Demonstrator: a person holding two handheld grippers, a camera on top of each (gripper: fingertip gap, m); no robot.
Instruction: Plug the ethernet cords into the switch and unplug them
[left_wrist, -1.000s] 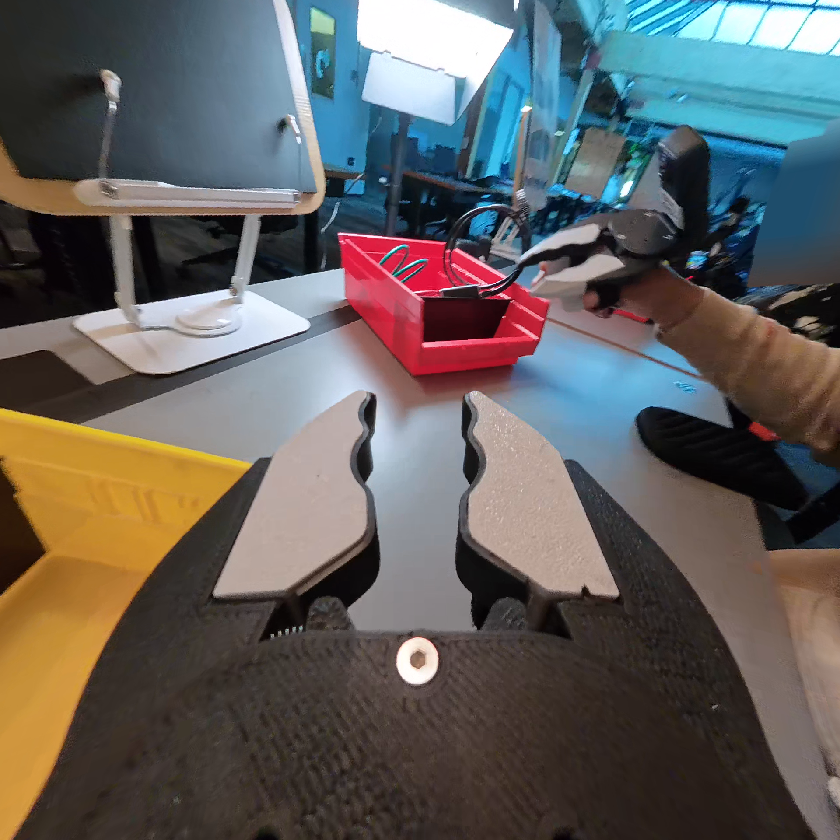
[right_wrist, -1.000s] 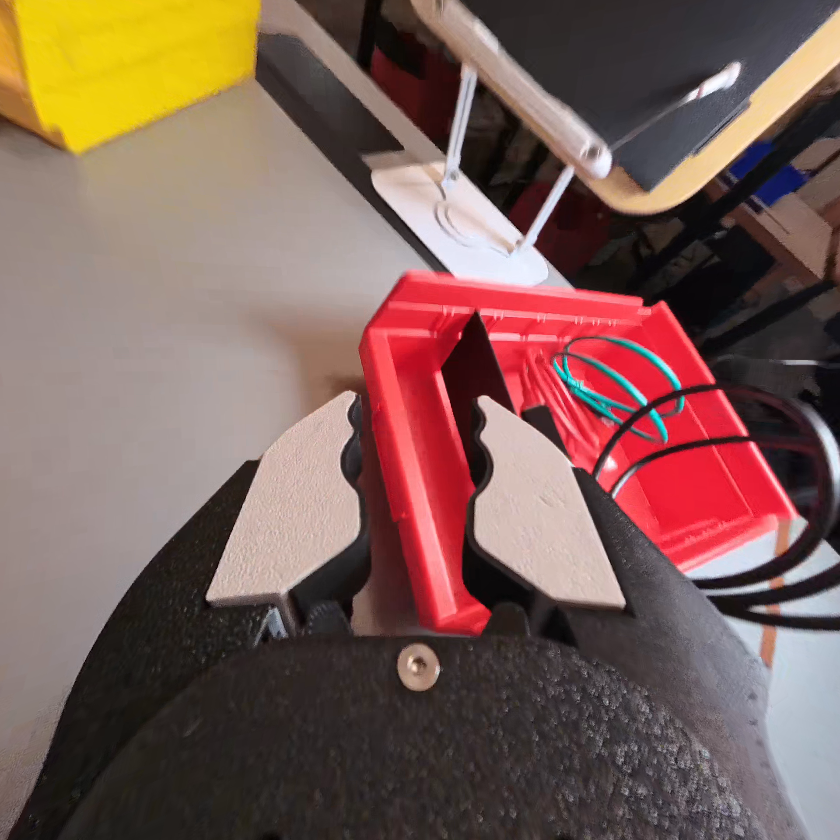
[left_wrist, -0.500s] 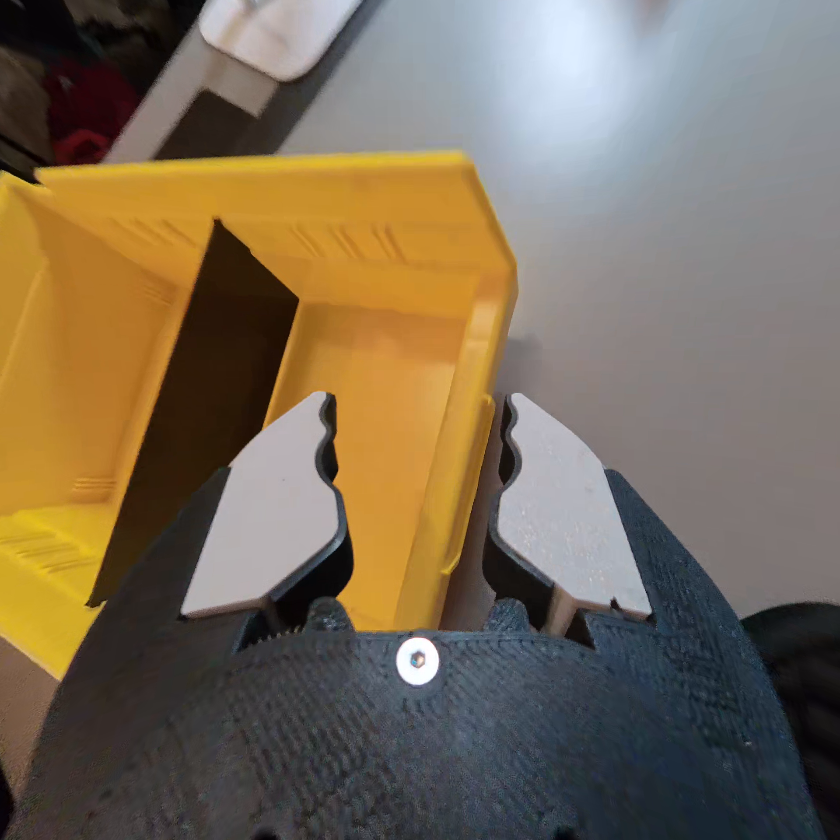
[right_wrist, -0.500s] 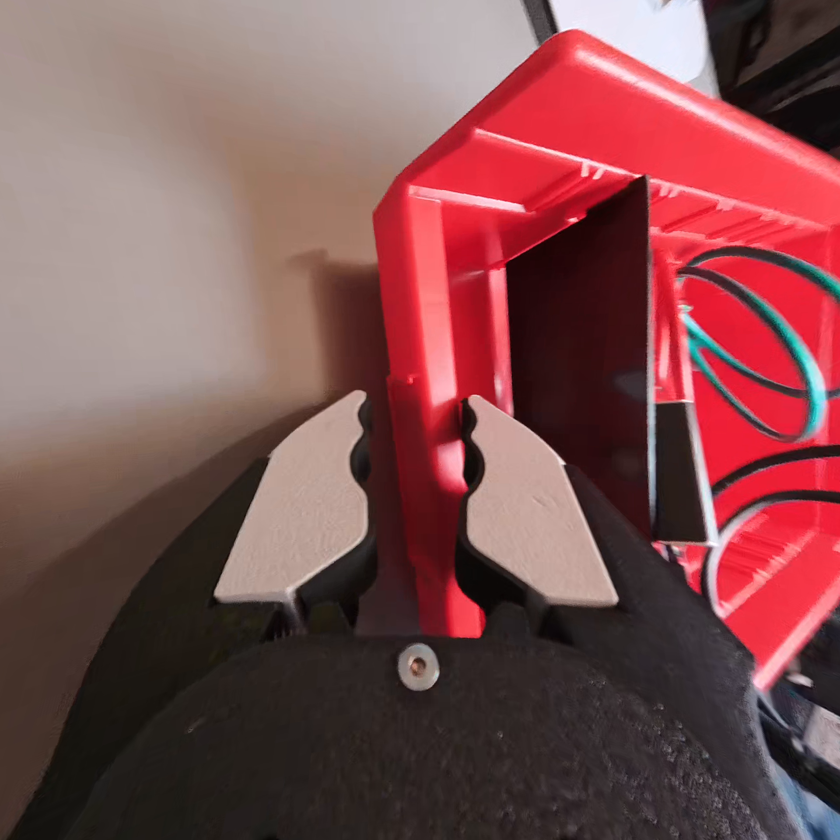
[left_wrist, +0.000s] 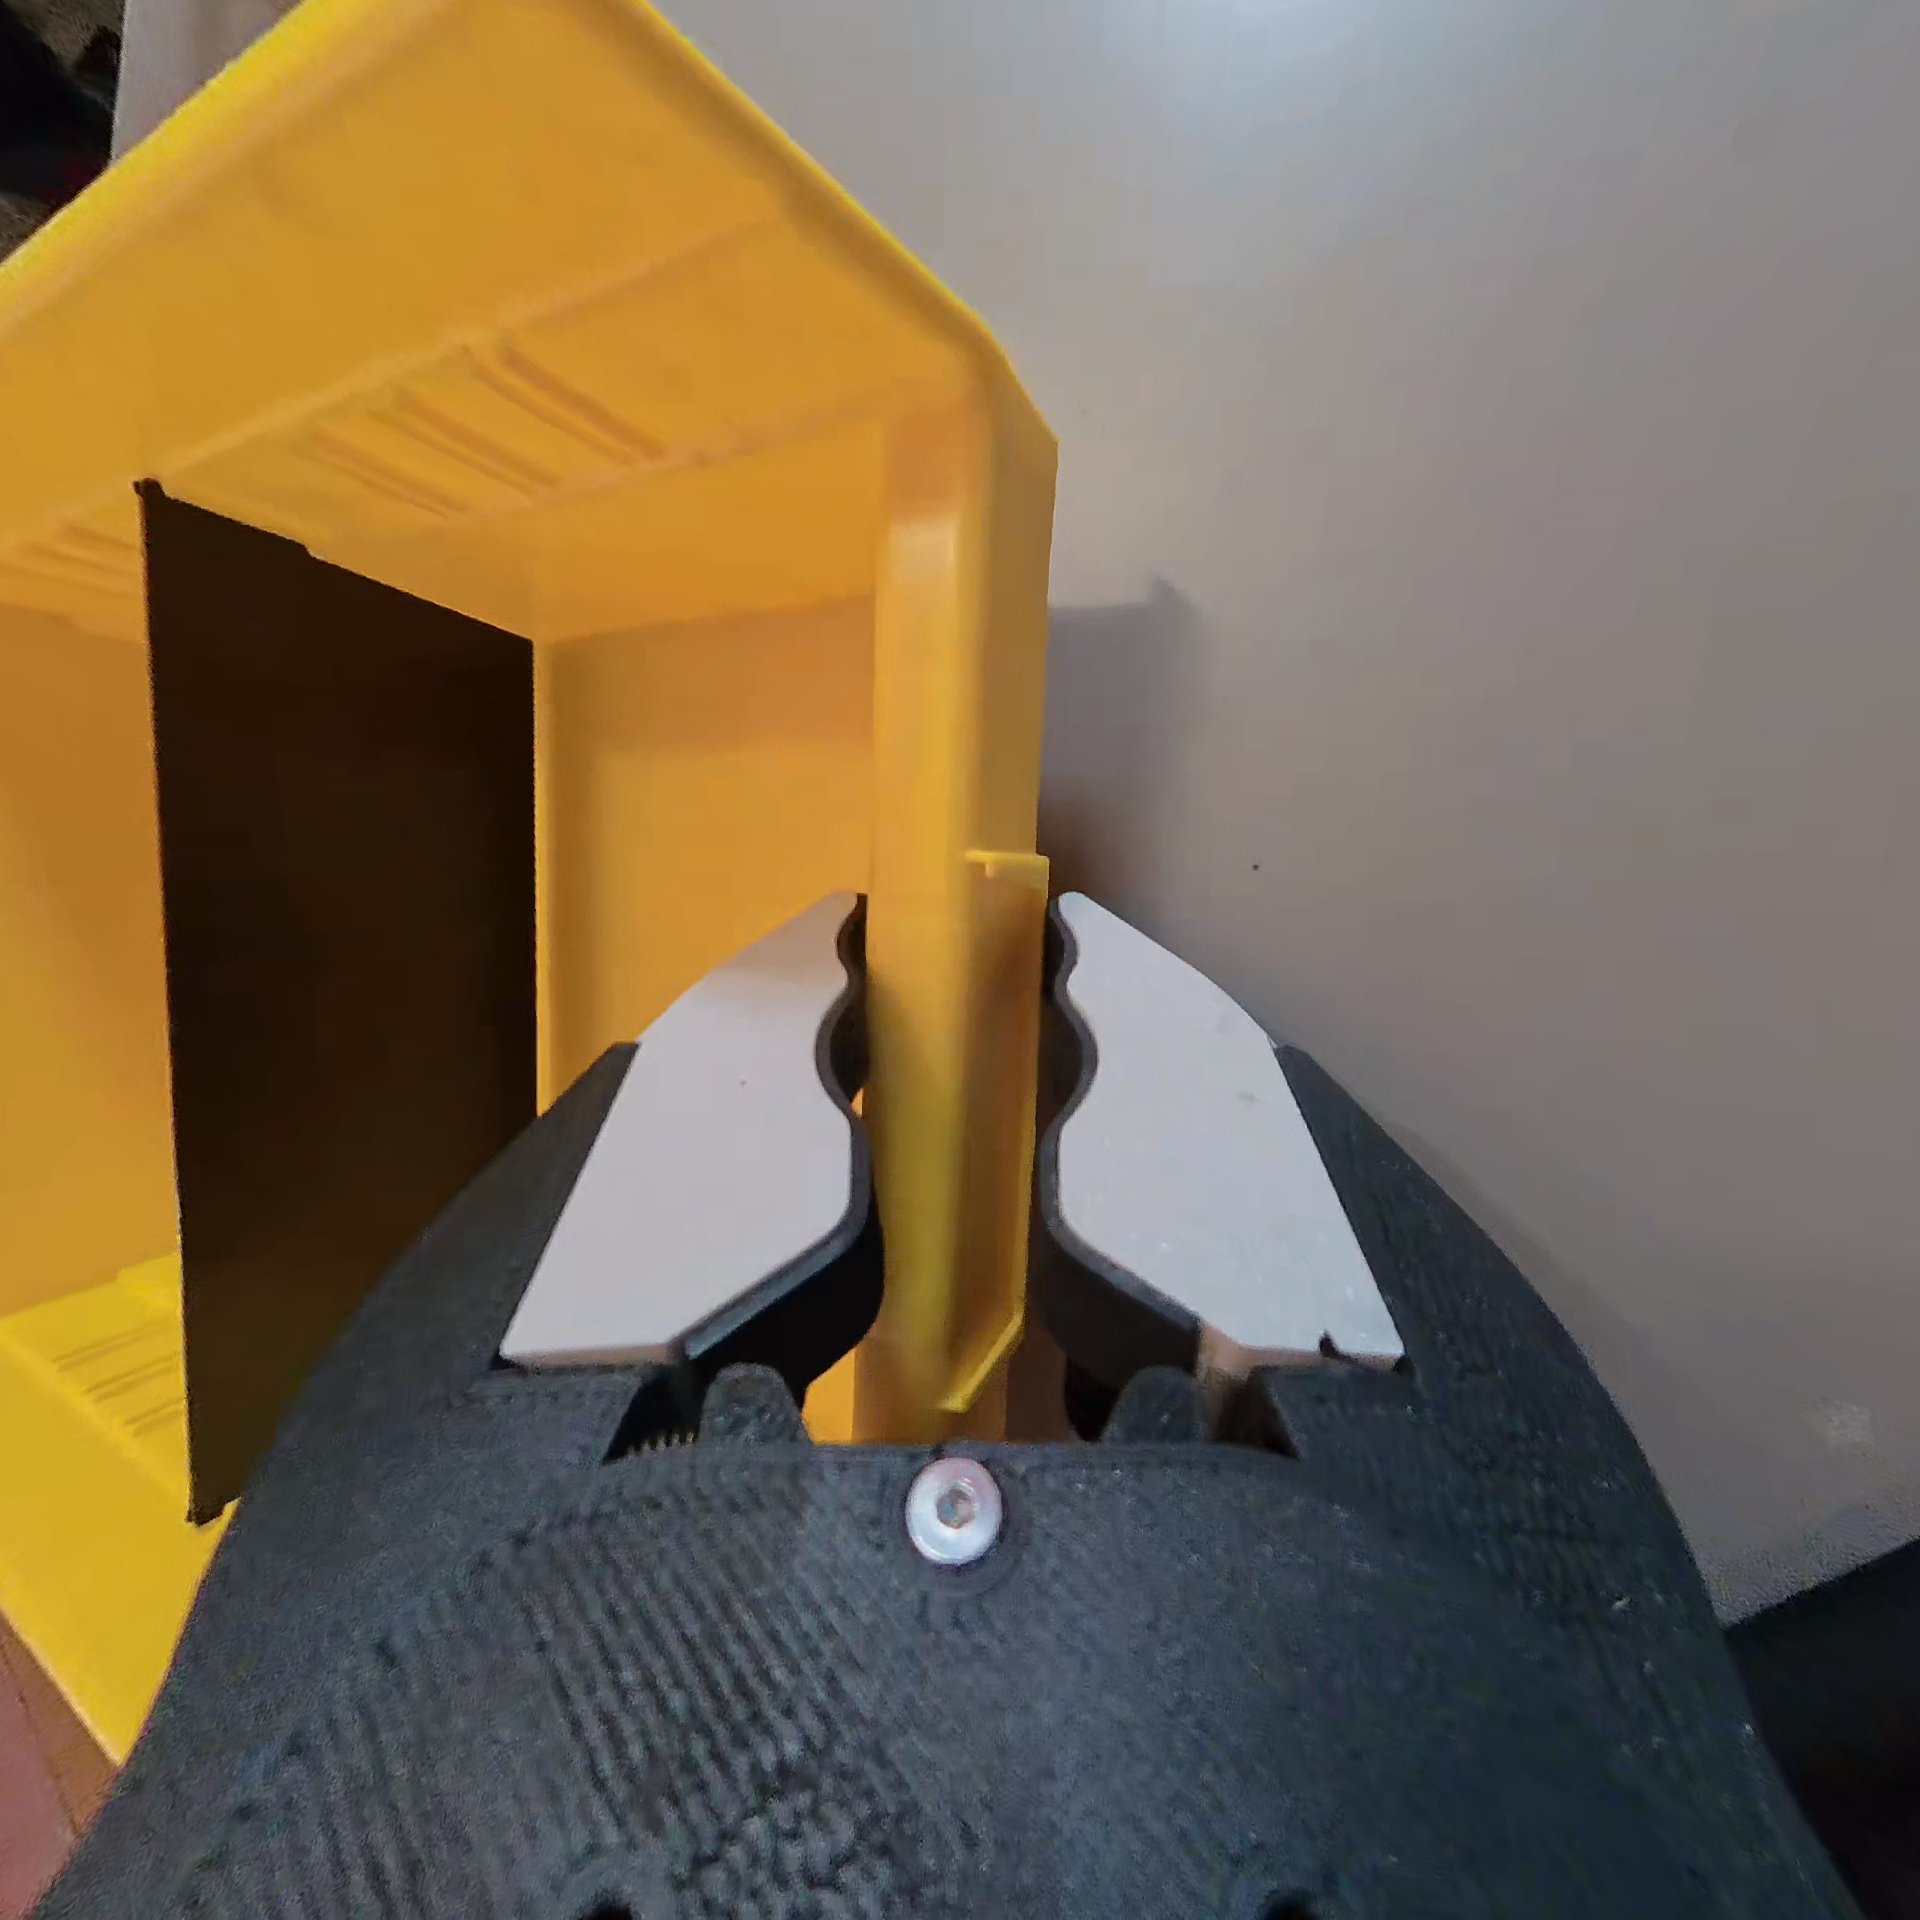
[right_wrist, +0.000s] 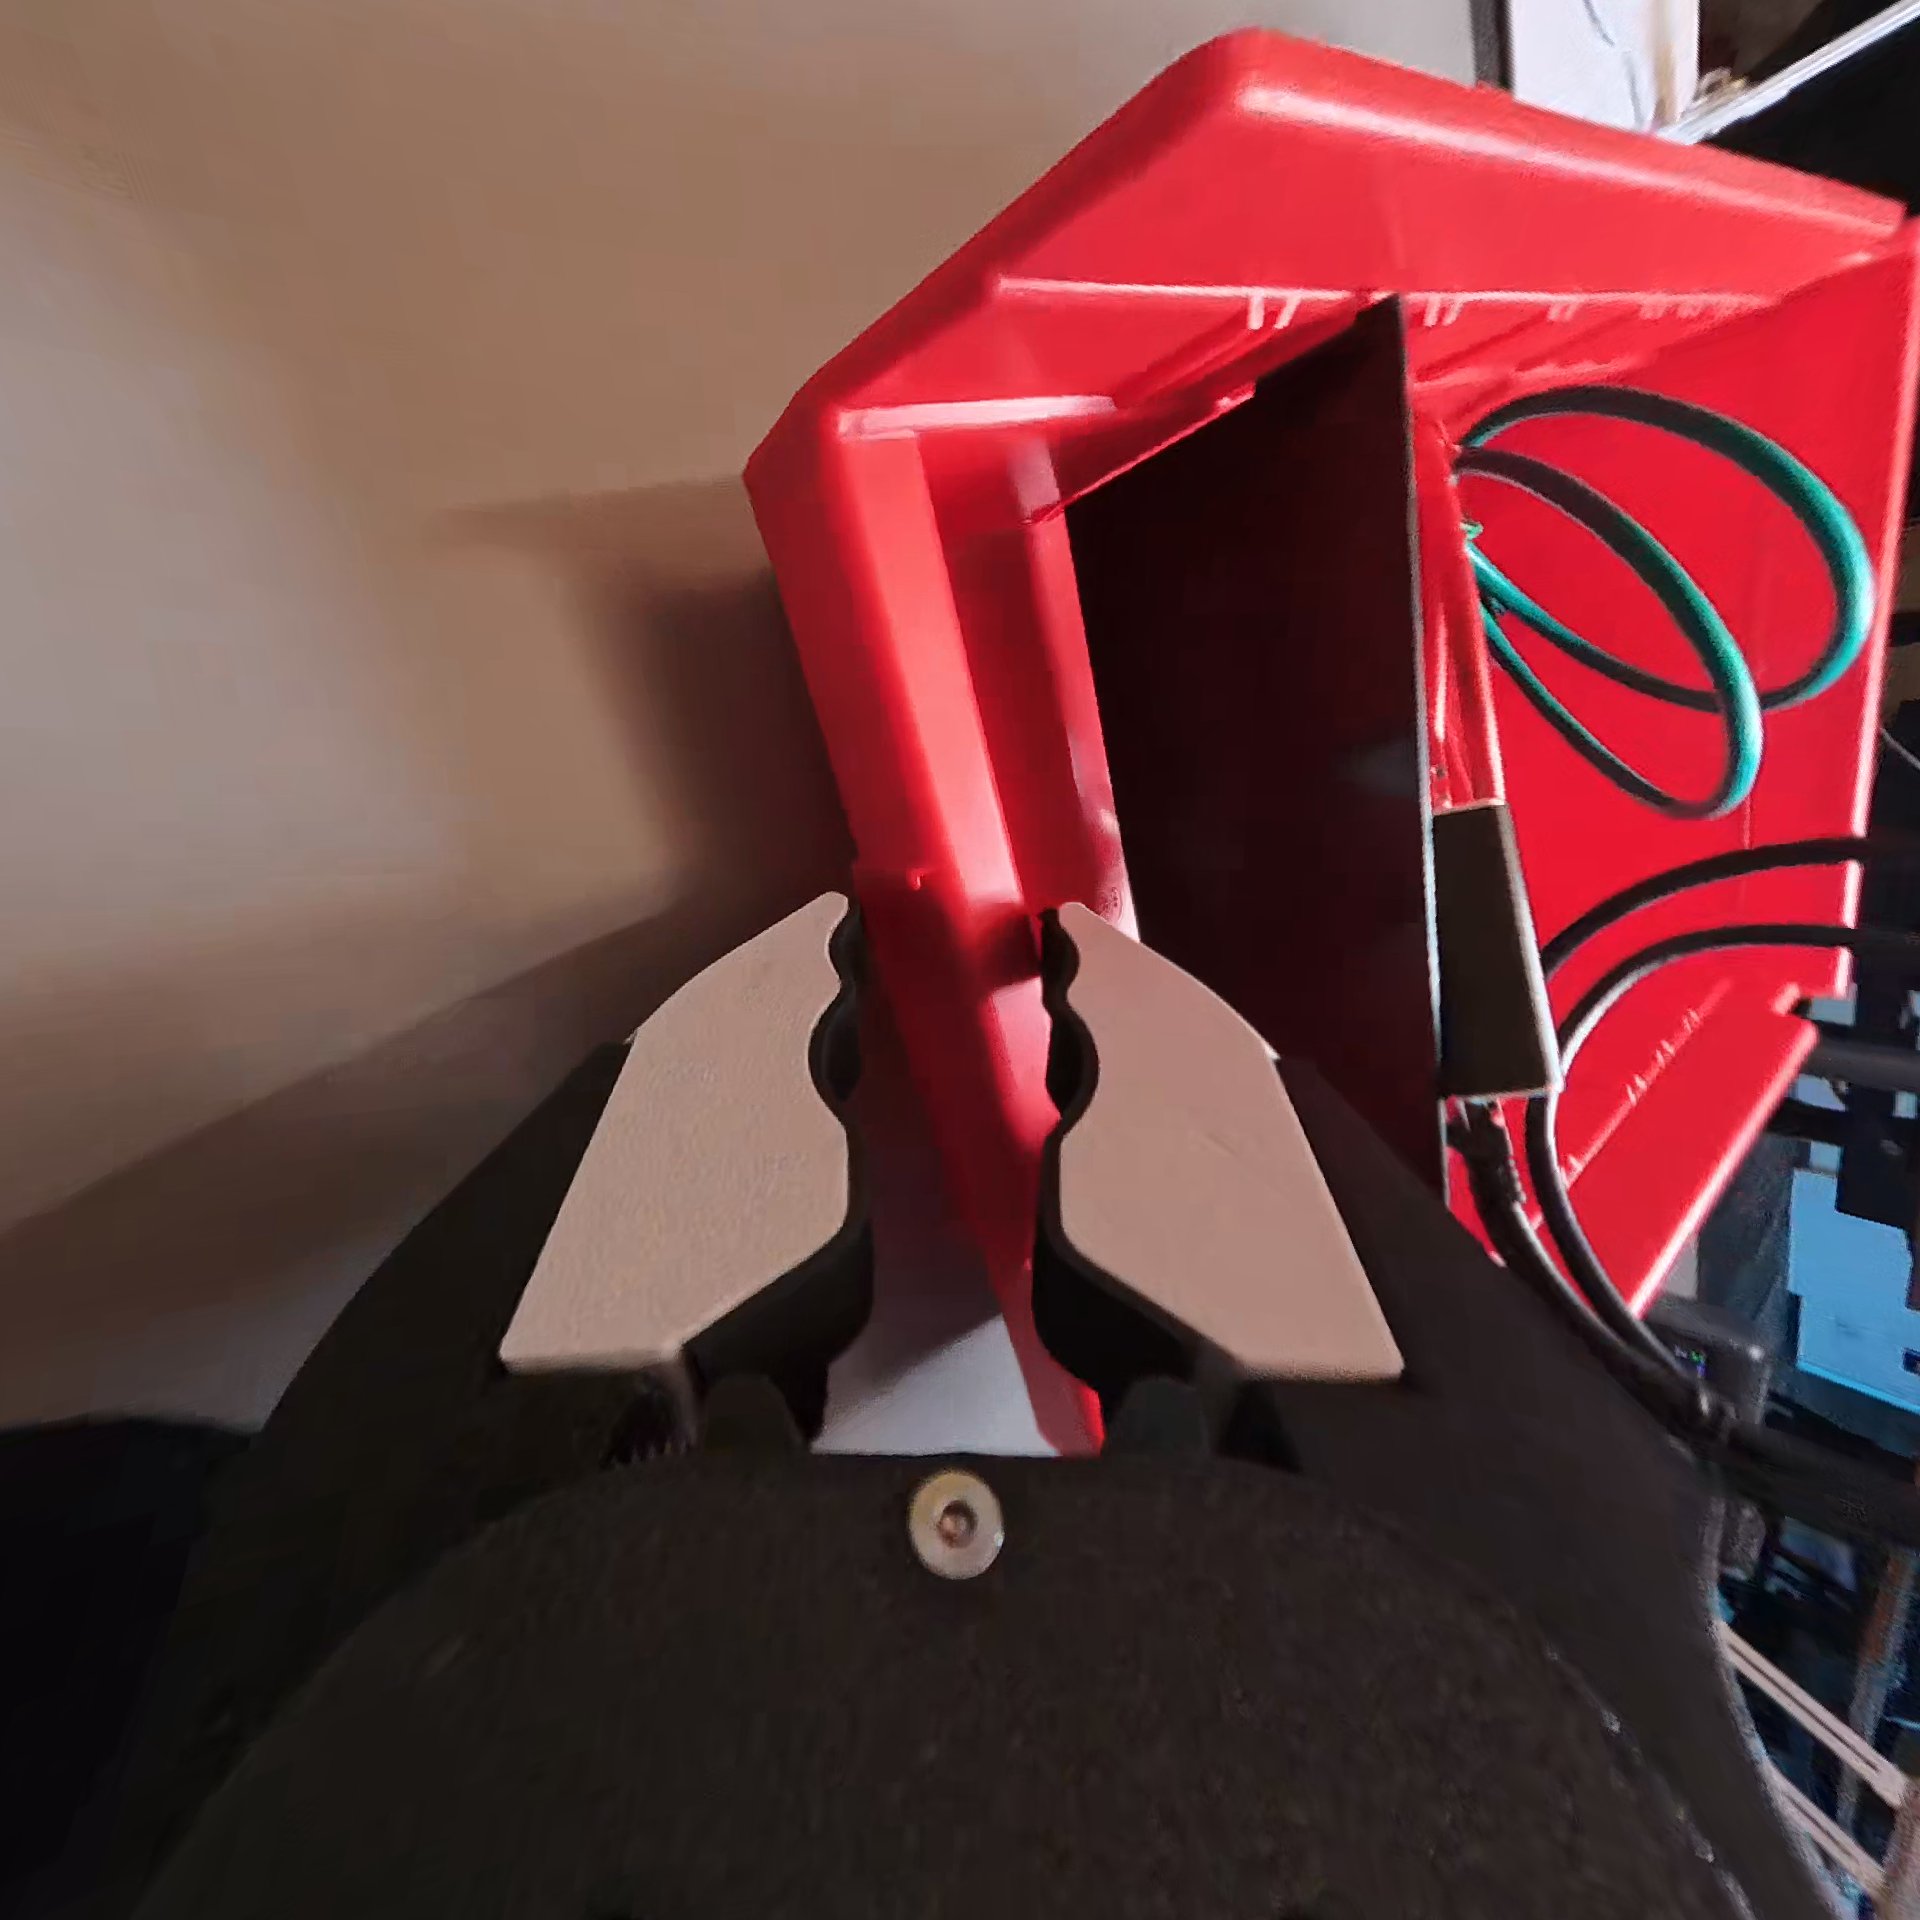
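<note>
Left gripper (left_wrist: 951, 914) clamped on yellow bin (left_wrist: 940, 727) wall; right gripper (right_wrist: 945, 920) clamped on red bin (right_wrist: 935, 675) wall, cords (right_wrist: 1662, 623) inside.

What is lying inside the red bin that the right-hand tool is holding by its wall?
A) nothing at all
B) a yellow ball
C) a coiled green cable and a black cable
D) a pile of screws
C: in the right wrist view the red bin, pinched between the right gripper fingers, holds a looped green cable and a black cable beyond its dark divider.
</note>
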